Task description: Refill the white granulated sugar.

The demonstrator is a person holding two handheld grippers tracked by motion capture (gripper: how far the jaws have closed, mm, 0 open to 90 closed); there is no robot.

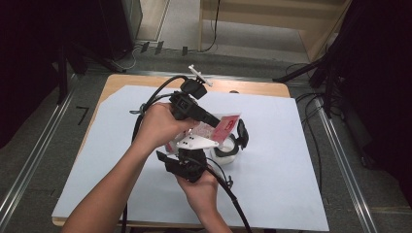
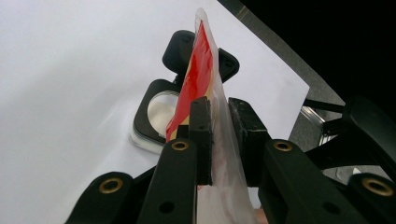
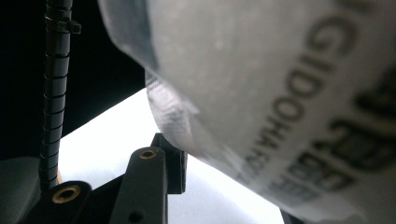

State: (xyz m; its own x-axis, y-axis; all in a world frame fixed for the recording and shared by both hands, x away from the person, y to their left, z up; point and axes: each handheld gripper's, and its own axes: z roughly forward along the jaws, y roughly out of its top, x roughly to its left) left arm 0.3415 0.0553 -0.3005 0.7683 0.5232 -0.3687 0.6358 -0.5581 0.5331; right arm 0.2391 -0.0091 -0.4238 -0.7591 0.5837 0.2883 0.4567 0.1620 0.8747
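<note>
Between the jaws of the left gripper [image 2: 219,140] stands a clear plastic packet [image 2: 205,88] with a red printed panel, clamped edge-on near its lower part; the jaws are drawn in until only the film separates them. Just beyond and below this gripper, a white container [image 2: 161,112] with a black rim rests on the white surface [image 2: 70,70], its black hinged lid [image 2: 180,46] thrown back. Close against the right gripper [image 3: 224,186] hangs the same packet, its translucent wall and blurred lettering looming over one visible jaw; whether these jaws are closing on the film or merely resting beside it cannot be told. Judged from this arrangement, the main risk is slippage: smooth film held by a narrow pinch may slide free if the two grippers pull apart unevenly. A second risk is spillage, since contents released off-centre would miss the container beneath and scatter over the surface.
</note>
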